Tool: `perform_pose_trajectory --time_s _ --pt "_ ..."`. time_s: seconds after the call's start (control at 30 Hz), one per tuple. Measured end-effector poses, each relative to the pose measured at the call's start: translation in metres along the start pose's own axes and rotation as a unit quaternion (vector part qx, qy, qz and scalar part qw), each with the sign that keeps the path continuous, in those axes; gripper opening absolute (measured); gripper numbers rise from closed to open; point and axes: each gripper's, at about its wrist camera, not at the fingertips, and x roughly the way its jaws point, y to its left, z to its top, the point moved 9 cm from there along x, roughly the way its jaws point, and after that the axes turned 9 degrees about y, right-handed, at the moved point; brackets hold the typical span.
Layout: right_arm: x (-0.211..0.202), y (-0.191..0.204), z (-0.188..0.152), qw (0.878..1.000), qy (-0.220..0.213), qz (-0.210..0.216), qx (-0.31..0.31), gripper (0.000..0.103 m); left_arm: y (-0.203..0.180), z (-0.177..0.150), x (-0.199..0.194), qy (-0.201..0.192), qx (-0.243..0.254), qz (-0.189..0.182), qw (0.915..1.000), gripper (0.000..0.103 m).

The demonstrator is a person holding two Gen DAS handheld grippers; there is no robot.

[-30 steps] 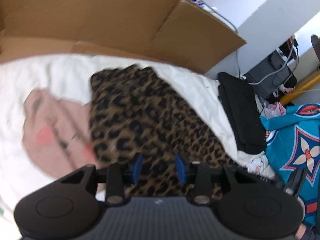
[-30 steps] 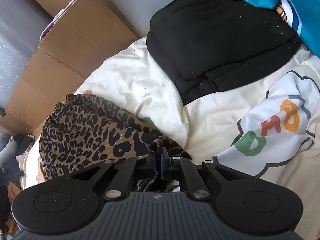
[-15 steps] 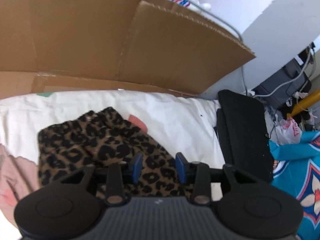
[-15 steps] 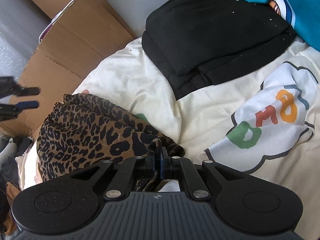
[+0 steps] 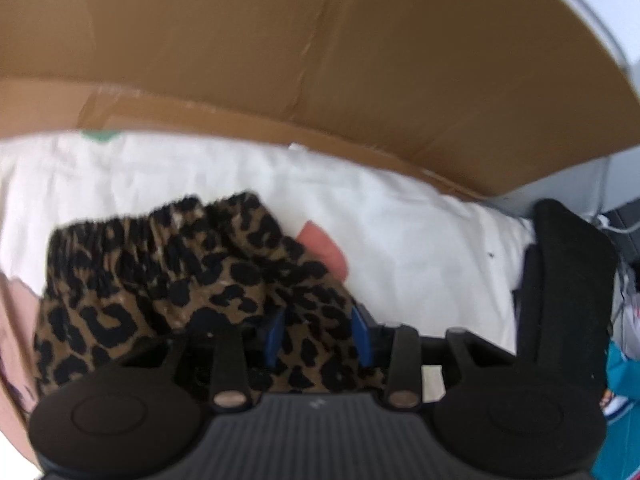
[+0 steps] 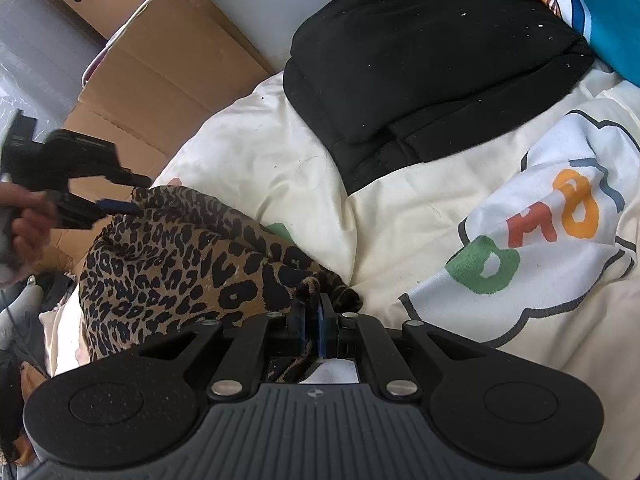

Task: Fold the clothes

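A leopard-print garment (image 6: 180,264) lies crumpled on a white printed duvet (image 6: 280,160). Its elastic waistband (image 5: 160,224) faces the cardboard. My left gripper (image 5: 319,334) hangs open over the garment's far edge, and leopard cloth shows between its blue pads (image 5: 276,336). In the right wrist view a hand holds that left gripper (image 6: 138,194) at the cloth's far left corner. My right gripper (image 6: 314,308) has a bunched corner of the garment between its pads. Its jaws are opening, with a thin slit between them.
A folded black garment (image 6: 420,60) lies on the duvet at the back right, and its edge (image 5: 568,280) shows in the left wrist view. Flattened cardboard (image 5: 320,60) stands along the bed's far side. Teal cloth (image 6: 600,0) sits in the far right corner.
My left gripper has swept across the leopard garment to its waistband edge by the cardboard, coming into the right wrist view. The right gripper stayed put; its pads have parted slightly.
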Motion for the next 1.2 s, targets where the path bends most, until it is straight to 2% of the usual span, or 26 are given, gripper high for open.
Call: perform_pose_trajectory --time_s 0.27,0.37,0.53,0.73,0.83,0.93,1.0,1.2 --pt "0.001 0.0 0.001 1.0 0.004 0.005 -0.01 0.009 0.022 -0.007 0.016 -0.002 -0.055 -0.012 0.9984 0.038" --pt "0.001 0.0 0.001 1.0 0.004 0.005 -0.012 0.009 0.029 -0.008 0.014 -0.005 -0.073 -0.011 0.9973 0.032" --pt "0.001 0.0 0.001 1.0 0.003 0.006 -0.015 0.009 0.045 -0.014 0.011 -0.019 -0.134 -0.013 0.9907 0.025" --pt "0.001 0.0 0.001 1.0 0.002 0.008 -0.018 0.009 0.04 -0.004 0.018 0.004 -0.13 0.005 0.9915 0.029" --pt "0.001 -0.001 0.001 1.0 0.003 0.009 -0.02 0.009 0.033 0.003 0.021 0.026 -0.121 0.031 0.9918 0.032" --pt "0.002 0.0 0.001 1.0 0.002 0.008 -0.022 0.009 0.03 0.006 0.02 0.036 -0.122 0.052 0.9906 0.024" --pt "0.001 -0.001 0.0 1.0 0.002 0.01 -0.019 0.009 0.03 0.004 0.016 0.032 -0.123 0.047 0.9908 0.002" --pt "-0.002 -0.003 0.0 1.0 -0.002 0.012 -0.001 0.009 0.028 0.002 -0.01 0.01 -0.119 0.008 0.9928 0.001"
